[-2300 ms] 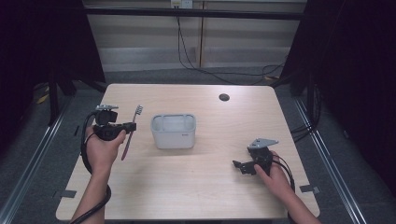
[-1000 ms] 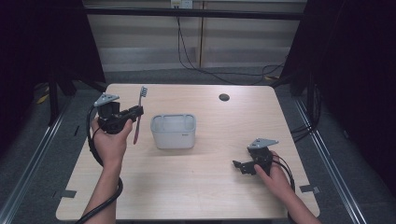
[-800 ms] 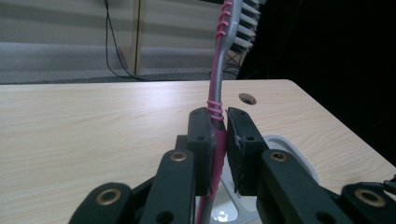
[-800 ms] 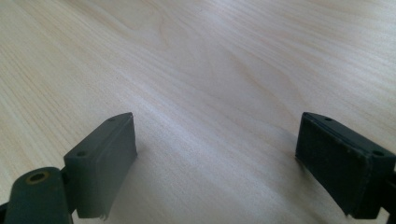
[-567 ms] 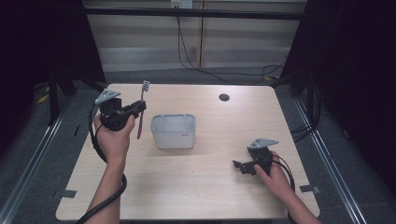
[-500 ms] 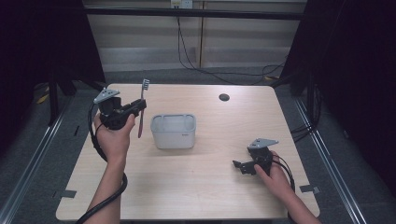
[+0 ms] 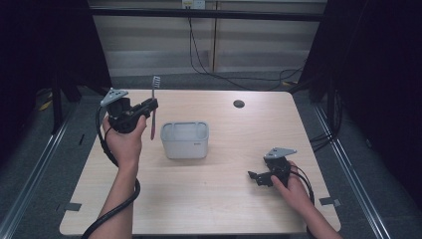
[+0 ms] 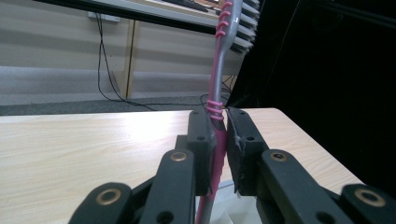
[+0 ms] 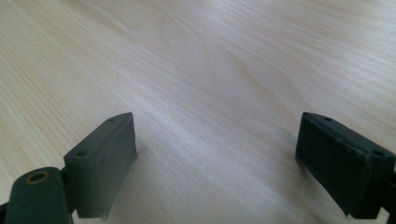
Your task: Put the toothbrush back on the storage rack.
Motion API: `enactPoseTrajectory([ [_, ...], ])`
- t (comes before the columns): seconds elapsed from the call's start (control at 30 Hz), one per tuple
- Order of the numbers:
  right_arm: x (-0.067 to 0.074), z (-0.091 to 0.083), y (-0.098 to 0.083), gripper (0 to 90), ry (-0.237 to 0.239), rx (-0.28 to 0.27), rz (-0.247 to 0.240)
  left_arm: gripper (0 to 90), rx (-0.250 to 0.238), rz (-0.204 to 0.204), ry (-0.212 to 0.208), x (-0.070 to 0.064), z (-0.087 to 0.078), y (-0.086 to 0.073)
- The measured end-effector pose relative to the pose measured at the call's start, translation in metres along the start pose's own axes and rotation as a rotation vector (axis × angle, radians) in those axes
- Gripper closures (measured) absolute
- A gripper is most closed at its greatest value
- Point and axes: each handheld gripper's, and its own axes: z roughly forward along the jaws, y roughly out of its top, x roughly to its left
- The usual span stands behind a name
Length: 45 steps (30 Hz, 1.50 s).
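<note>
My left gripper (image 7: 149, 105) clamps the toothbrush (image 7: 154, 107) upright beside the grey tub (image 7: 185, 141); my right gripper (image 7: 256, 177) rests wide open on the table (image 7: 219, 199).

I see a pink toothbrush (image 8: 218, 126) with a silver-grey neck and pink rib bands, its bristles pale, against my black left gripper (image 7: 149, 105) topped by a grey plate. The tub (image 7: 184, 144) is pale grey-white, and the table (image 7: 209, 199) is light wood with a fine grain and one small dark round spot (image 7: 239, 103). My right gripper (image 7: 255, 177) is black too, with brass-coloured rivets.
</note>
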Motion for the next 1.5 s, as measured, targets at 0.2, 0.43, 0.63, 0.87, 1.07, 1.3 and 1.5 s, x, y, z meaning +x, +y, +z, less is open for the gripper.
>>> enactPoseTrajectory([
  [0.2,0.0,0.0,0.0,11.7,0.0,0.0,0.0,80.4,-0.002,0.011,-0.01,-0.004,0.007,0.002],
  [0.43,0.0,0.0,0.0,11.7,0.0,0.0,0.0,80.4,-0.014,0.027,-0.027,-0.01,0.016,0.006],
  [0.63,0.0,0.0,0.0,11.7,0.0,0.0,0.0,80.4,-0.017,0.034,-0.045,-0.016,0.023,0.008],
  [0.87,0.0,0.0,0.0,11.7,0.0,0.0,0.0,80.4,-0.029,0.031,-0.058,-0.018,0.028,0.007],
  [1.07,0.0,0.0,0.0,11.7,0.0,0.0,0.0,80.4,-0.031,0.039,-0.045,-0.016,0.031,0.003],
  [1.3,0.0,0.0,0.0,11.7,0.0,0.0,0.0,80.3,-0.032,0.029,-0.04,-0.013,0.036,-0.005],
  [1.5,0.0,0.0,0.0,11.7,0.0,0.0,0.0,80.3,-0.031,0.027,-0.032,-0.01,0.039,-0.01],
])
